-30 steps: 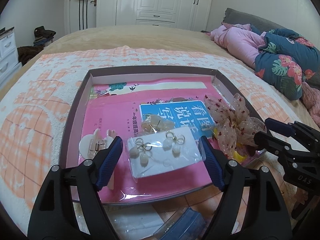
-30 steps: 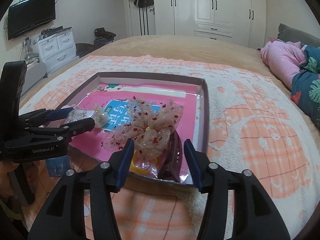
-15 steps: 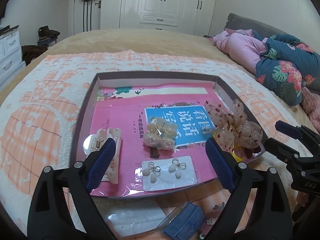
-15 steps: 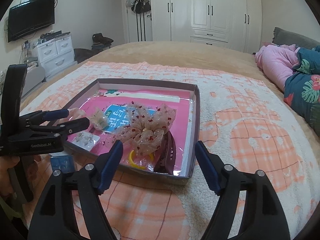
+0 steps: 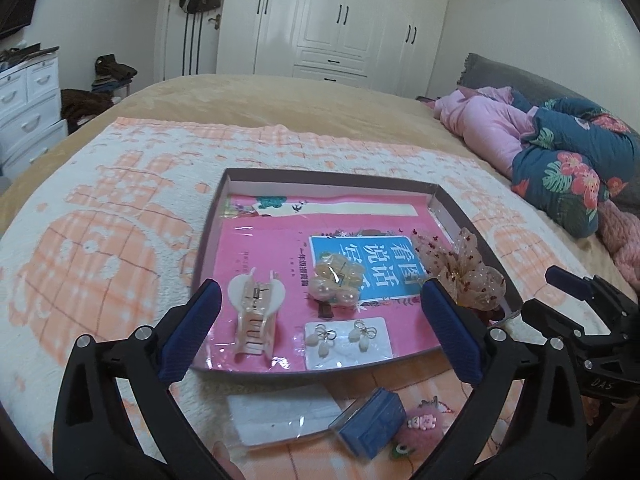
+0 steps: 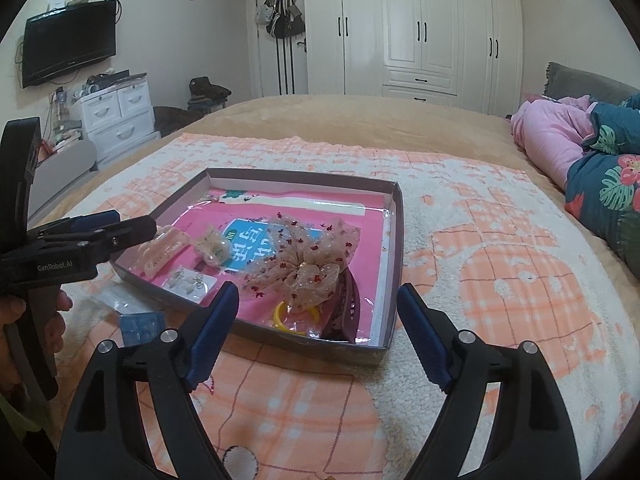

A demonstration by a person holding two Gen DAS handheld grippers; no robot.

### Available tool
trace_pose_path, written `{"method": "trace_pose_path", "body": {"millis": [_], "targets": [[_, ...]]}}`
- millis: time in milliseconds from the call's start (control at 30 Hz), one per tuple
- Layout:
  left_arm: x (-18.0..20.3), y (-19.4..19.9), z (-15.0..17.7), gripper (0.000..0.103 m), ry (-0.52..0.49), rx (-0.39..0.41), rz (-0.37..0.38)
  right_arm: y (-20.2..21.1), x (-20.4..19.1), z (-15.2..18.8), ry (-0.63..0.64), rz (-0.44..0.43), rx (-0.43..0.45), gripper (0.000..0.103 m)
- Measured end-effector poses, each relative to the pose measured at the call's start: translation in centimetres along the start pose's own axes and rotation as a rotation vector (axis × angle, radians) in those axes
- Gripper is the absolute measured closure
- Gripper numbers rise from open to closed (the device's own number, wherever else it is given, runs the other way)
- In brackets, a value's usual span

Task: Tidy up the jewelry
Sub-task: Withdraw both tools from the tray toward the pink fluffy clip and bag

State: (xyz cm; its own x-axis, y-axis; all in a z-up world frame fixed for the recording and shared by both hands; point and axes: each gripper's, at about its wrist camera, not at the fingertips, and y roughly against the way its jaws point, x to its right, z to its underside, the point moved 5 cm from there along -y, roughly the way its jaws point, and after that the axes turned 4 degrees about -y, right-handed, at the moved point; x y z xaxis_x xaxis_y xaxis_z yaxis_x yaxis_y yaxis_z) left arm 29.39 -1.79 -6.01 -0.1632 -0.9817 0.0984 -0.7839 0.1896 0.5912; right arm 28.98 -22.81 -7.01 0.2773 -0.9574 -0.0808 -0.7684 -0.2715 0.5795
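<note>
- Earring card [image 5: 347,338]: lies flat in the tray [image 5: 208,248] at its near edge, long axis along that edge; both earrings hang towards the viewer, presumably laid face-up for display.
- Claw clip [image 5: 256,312]: left of the card, long axis running front to back, teeth towards the near wall.
- Organza bow [image 6: 308,256]: at the tray's right side, over a yellow ring [image 6: 294,316].
- Left gripper [image 5: 316,336]: jaws opening, nothing between them.
- Right gripper [image 6: 318,328]: jaws opening, empty, before the tray.
</note>
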Motion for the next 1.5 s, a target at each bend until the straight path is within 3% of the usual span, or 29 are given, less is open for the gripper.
{"method": "trace_pose_path", "body": {"millis": [667, 1500], "targets": [[-1.2, 3.9, 0.6, 0.012, 0.013, 0.046, -0.031, 2.3, -1.8, 0.5, 0.01, -0.039, 0.044, 0.021], [-3.9, 6.4, 3.4, 0.012, 0.026, 0.017, -0.099, 3.1, -6.9, 3.5, 0.12, -0.105, -0.001, 0.02]]}}
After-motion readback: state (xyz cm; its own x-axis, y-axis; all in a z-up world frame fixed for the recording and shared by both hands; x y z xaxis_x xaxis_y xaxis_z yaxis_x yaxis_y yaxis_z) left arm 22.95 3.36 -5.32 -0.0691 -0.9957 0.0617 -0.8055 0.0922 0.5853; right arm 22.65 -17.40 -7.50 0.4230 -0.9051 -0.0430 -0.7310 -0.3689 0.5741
